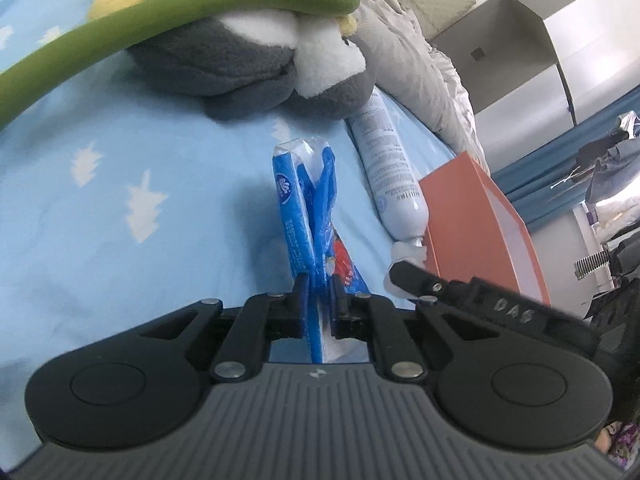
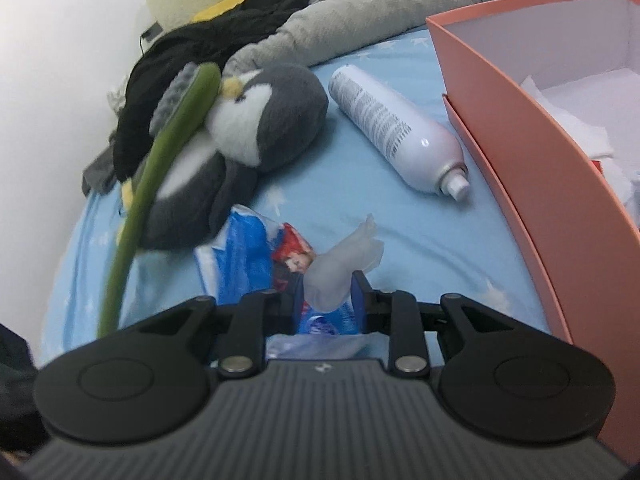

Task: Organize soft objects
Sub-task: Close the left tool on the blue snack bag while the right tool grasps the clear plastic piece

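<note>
My left gripper (image 1: 318, 292) is shut on a blue plastic tissue packet (image 1: 304, 200) that stands on edge over the light blue bed sheet (image 1: 120, 184). My right gripper (image 2: 326, 292) is shut on a white tissue (image 2: 344, 264) that sticks out of the same blue packet (image 2: 244, 256). A grey and white penguin plush (image 2: 260, 128) lies behind the packet, and it also shows in the left wrist view (image 1: 256, 60). A green long-handled brush (image 2: 160, 160) rests across the plush.
A white spray bottle (image 2: 396, 136) lies on the sheet beside an open orange box (image 2: 532, 168) with white paper inside. Black clothing (image 2: 200, 52) and a grey blanket (image 2: 380, 4) lie at the back. The right gripper's arm (image 1: 480, 300) shows in the left wrist view.
</note>
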Tool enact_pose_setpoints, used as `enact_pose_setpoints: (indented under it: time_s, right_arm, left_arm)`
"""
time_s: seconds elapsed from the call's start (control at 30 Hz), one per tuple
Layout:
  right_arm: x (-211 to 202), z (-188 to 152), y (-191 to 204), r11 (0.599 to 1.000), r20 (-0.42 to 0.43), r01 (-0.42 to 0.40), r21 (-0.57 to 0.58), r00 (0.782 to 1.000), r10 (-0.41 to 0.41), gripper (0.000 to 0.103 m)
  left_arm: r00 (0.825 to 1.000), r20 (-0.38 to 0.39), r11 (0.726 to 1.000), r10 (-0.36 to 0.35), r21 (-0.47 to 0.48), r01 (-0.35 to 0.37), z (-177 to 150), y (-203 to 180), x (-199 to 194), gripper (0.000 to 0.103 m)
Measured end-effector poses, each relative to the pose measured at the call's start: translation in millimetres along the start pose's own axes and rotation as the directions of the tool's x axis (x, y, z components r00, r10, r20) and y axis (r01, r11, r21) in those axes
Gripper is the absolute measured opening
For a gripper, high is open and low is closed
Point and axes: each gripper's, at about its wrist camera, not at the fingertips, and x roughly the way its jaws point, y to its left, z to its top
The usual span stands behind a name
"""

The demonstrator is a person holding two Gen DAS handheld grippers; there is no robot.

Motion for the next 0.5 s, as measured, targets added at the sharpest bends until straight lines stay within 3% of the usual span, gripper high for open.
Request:
enact_pose_setpoints:
  time_s: [0.33, 0.5]
  right_arm:
    - [-27.9, -54.2, 11.2, 0.991, -0.062, 0.027, -0.129, 0.997, -0.036, 0.028]
    - [-31.1, -80.2, 17.1, 0.984, -0.107, 0.031, -0.178, 0.993, -0.051, 0.028]
  left_arm:
    - [0.999, -0.041, 1.0, 0.023, -0.003, -0.023, -48.0, 8.2, -62.9, 0.011]
    - [0.998, -0.033, 0.997, 0.044, -0.064, -0.046, -65.5, 16.3, -72.6, 0.013]
